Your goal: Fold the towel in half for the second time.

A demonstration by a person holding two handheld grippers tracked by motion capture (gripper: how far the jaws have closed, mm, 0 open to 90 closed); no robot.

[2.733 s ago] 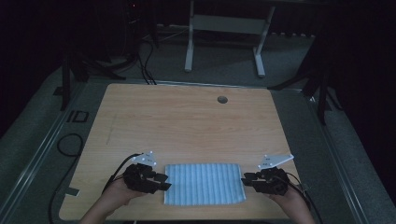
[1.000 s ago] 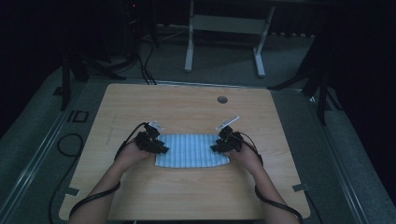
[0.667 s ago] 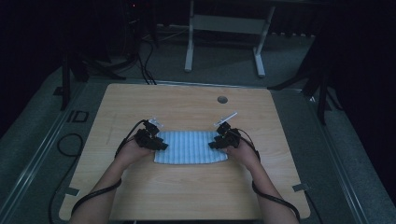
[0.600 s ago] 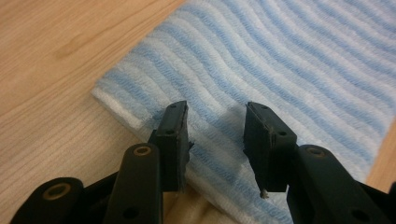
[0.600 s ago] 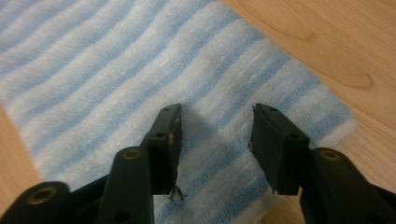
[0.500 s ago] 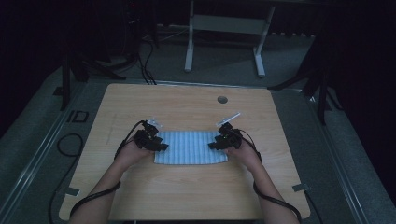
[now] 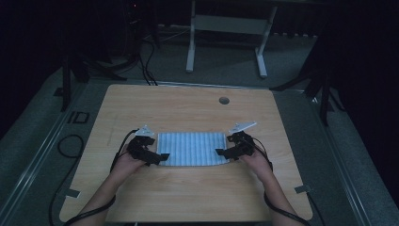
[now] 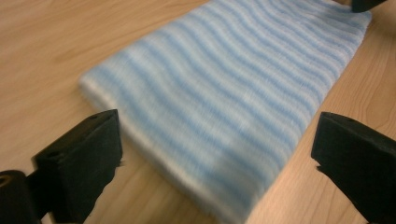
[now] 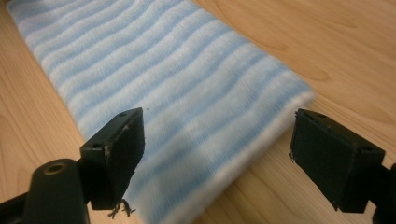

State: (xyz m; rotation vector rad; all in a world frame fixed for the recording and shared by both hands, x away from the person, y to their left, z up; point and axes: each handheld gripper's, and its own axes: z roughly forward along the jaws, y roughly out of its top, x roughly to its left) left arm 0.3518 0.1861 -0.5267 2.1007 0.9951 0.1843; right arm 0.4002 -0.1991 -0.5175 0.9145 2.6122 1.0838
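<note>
A light wooden table (image 7: 188, 108) with a round grommet hole (image 7: 224, 100) near its far edge stood on grey floor (image 7: 37, 146) in a dark room, a white desk frame (image 7: 226, 28) behind. A folded blue-and-white striped cloth (image 7: 191, 148) lay flat near the table's near-centre. The left gripper (image 7: 162, 157) and right gripper (image 7: 219, 152) sat at its short ends, jaws spread wide, gripping nothing.

Dim, murky high view, dark surroundings, brighter evenly lit gripper views, near cloth edges softly blurred
</note>
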